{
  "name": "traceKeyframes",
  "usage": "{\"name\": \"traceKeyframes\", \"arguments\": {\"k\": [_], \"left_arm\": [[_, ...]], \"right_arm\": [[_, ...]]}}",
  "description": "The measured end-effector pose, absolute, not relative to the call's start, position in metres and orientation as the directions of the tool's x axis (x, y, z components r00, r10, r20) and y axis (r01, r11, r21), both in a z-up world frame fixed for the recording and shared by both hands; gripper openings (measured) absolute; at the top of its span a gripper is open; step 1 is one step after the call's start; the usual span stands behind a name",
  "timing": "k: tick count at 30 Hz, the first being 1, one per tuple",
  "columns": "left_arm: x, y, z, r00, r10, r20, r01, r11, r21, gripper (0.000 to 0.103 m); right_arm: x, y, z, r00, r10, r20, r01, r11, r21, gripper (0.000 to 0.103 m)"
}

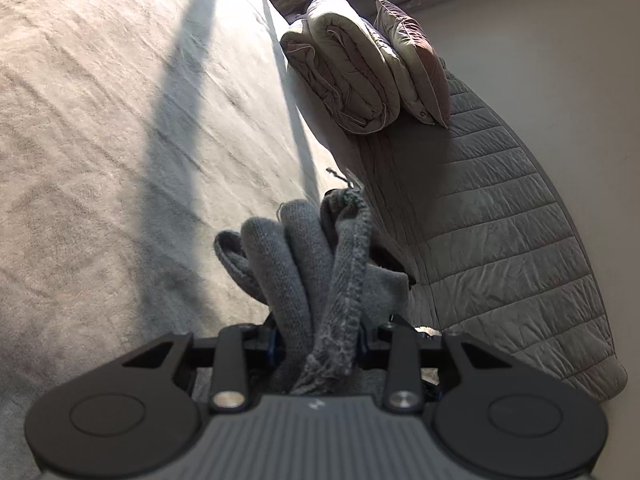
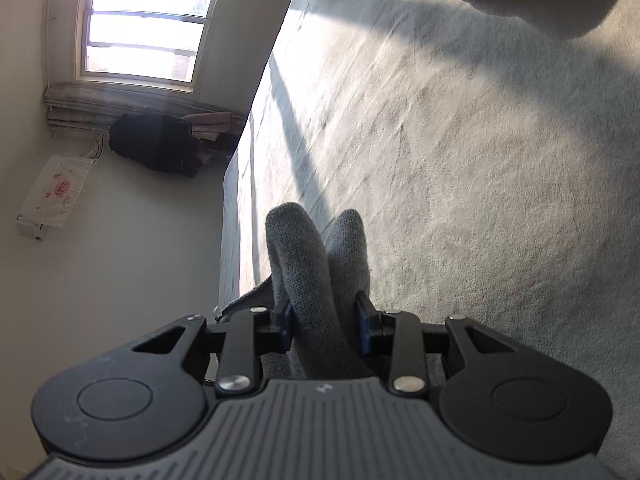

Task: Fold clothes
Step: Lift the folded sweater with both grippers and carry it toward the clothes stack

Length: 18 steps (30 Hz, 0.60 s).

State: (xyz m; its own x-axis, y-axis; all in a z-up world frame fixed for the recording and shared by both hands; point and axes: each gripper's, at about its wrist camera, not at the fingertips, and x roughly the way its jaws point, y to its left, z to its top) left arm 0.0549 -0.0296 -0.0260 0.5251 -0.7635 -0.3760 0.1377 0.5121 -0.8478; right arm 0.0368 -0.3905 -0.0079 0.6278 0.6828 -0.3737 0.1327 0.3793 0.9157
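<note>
Left tongs [image 1: 318, 340] closed on a bunched edge of a grey knitted garment [image 1: 304, 248], frayed hem uppermost, several folds gathered between the blue pads. Right tongs [image 2: 328, 322] likewise closed on thick folds of the same grey knit, two rounded loops of cloth standing up beyond the pads [image 2: 364, 328]. Jaws of both only partly closed, held apart by the bulk of cloth. Garment thus gripped at two places and raised clear of the bed [image 1: 100, 140], the pale bed cover below lying bare in sunlight and crossed by a long shadow. Rolled quilt [image 1: 348, 68] and pillow [image 1: 412, 60] at the head of the bed, resting against a quilted headboard [image 1: 500, 220]; well apart from the garment. Window [image 2: 144, 20], dark bundle [image 2: 156, 144] and white bag [image 2: 56, 192] beyond the bed's far edge in the right wrist view.

Step in hand, as judged: lifting the garment by two gripped points, probably to shake it out or carry it to open bed surface before folding. No fold yet visible; cloth still bunched, shape of the garment not readable.

Next move likely to call for drawing the two tongs apart to stretch the edge taut, then lowering the cloth flat on the bed cover, away from the bedding, without letting the thick folds slip from either grip.
</note>
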Motion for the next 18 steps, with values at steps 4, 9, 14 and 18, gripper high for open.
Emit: {"name": "traceKeyframes", "arguments": {"k": [4, 9, 14, 18], "left_arm": [[0.079, -0.062, -0.003, 0.531, -0.765, -0.365, 0.169, 0.517, -0.839, 0.034], [0.119, -0.115, 0.015, 0.519, -0.771, -0.369, 0.183, 0.522, -0.833, 0.034], [0.154, -0.177, 0.028, 0.501, -0.793, -0.347, 0.223, 0.506, -0.833, 0.034], [0.179, -0.219, 0.034, 0.487, -0.816, -0.311, 0.243, 0.468, -0.85, 0.034]], "right_arm": [[0.054, -0.424, 0.008, 0.668, 0.66, -0.345, 0.12, 0.361, 0.925, 0.035], [0.076, -0.454, 0.015, 0.709, 0.619, -0.337, 0.108, 0.378, 0.92, 0.035], [0.103, -0.497, 0.023, 0.751, 0.557, -0.355, 0.092, 0.444, 0.891, 0.035], [0.123, -0.534, 0.032, 0.784, 0.515, -0.347, 0.083, 0.467, 0.881, 0.035]]}}
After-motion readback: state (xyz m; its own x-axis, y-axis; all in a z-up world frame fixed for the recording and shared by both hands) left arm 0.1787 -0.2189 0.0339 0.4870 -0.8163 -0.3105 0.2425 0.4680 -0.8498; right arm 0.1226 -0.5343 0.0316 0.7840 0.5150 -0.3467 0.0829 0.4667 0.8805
